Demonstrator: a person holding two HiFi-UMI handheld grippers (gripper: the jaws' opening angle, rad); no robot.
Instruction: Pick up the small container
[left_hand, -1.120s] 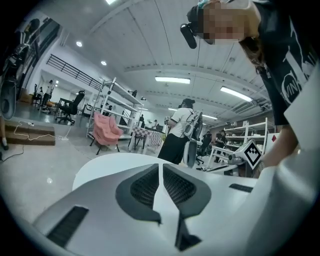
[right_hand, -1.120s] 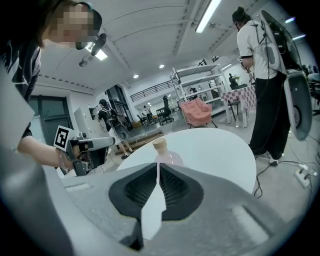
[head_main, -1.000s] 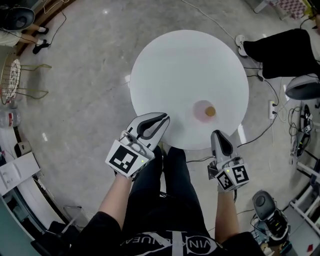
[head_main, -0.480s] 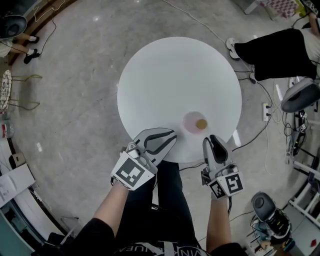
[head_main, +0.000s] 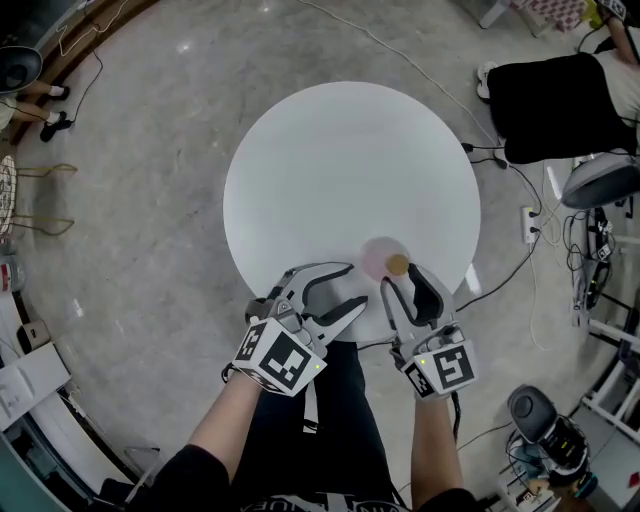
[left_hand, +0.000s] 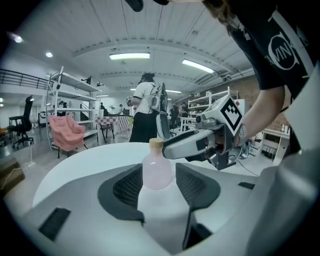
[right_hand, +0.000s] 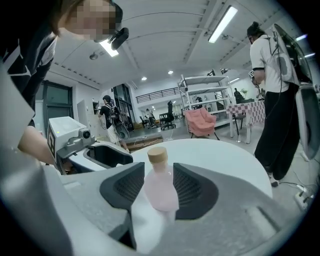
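A small pink bottle (head_main: 383, 259) with a cork stopper stands upright near the front edge of the round white table (head_main: 330, 170). My left gripper (head_main: 356, 285) points at it from the left, its jaws opening. The bottle (left_hand: 156, 170) shows in line with the gap between the dark pads, untouched. My right gripper (head_main: 402, 278) comes from the front with its jaws opening too. There the bottle (right_hand: 161, 187) stands at the mouth of the jaws with space on both sides. Each gripper shows in the other's view: the right gripper (left_hand: 200, 142) and the left gripper (right_hand: 97, 152).
A person in black trousers (head_main: 560, 90) is at the upper right beside an office chair (head_main: 603, 180). Cables and a power strip (head_main: 527, 222) lie on the floor right of the table. A pink armchair (left_hand: 65, 132) and shelving stand beyond it.
Both grippers have moved forward over the table's front edge and closer to the bottle. Both pairs of jaws, shut a second ago, now stand apart.
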